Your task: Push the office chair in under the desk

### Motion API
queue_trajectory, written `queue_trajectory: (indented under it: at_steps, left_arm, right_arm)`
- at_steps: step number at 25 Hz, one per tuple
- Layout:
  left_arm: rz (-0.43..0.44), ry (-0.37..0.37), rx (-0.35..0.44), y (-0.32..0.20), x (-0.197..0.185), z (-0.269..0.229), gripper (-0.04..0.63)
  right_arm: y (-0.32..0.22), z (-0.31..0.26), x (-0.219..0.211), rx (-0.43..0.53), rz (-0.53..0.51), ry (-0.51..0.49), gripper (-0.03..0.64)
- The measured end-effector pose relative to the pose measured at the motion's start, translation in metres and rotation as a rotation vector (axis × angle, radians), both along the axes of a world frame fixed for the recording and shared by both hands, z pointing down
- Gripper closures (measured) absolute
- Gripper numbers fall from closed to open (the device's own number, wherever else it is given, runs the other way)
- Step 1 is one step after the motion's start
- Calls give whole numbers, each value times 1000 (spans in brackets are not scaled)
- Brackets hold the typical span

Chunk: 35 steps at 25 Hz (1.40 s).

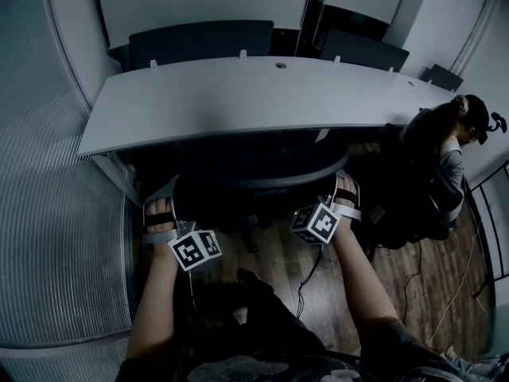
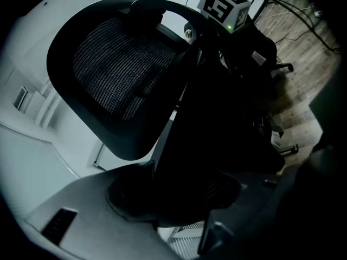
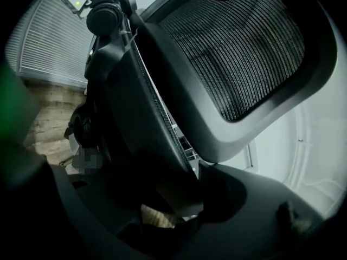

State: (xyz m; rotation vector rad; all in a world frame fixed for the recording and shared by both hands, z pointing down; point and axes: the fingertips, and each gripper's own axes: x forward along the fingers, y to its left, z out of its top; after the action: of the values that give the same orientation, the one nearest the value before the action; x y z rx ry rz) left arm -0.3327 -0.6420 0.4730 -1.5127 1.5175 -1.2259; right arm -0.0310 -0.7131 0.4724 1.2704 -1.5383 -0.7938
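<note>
A: How are the jaws set?

B: Both are clamped. The left gripper [image 1: 161, 211] pinches the left edge of the office chair [image 1: 254, 183] back, and the right gripper [image 1: 343, 191] pinches the right edge. In each gripper view the dark frame runs straight down between the jaws and fills the gap.

A: What is that frame like?

B: Smooth, hard, dark plastic, curved. Above it sits a mesh panel [image 2: 116, 69], a fine ribbed weave inside a thick rounded rim.

A: And where is the chair?

B: Between the grippers, with its arched top right at the front edge of the desk [image 1: 238, 102]. The seat is lost in the shadow underneath.

A: The desk itself?

B: A pale, flat, matte slab with a long, slightly bowed front edge.

A: Any room at the sides?

B: To the left, a ribbed wall panel [image 1: 56, 237] stands close to the desk's end. To the right, a seated person [image 1: 445, 157] is near the right gripper. Wooden floor [image 1: 413, 269] shows below, crossed by thin cables.
</note>
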Motion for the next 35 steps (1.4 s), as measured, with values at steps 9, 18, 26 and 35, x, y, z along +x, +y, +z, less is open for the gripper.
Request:
queue_trajectory:
  at_steps: [9, 18, 26, 35]
  left_arm:
    - [-71, 0, -20, -61, -15, -1, 362]
    - [-90, -27, -31, -111, -30, 0, 362]
    - [-122, -30, -49, -148, -45, 1, 368]
    - [-128, -42, -76, -166, -54, 2, 368]
  right_arm:
    - [-64, -3, -16, 16, -74, -20, 364]
    - [-112, -2, -30, 22, -105, -25, 362]
    - [-146, 1, -44, 18, -120, -18, 362]
    - [-162, -1, -53, 33, -117, -30, 362]
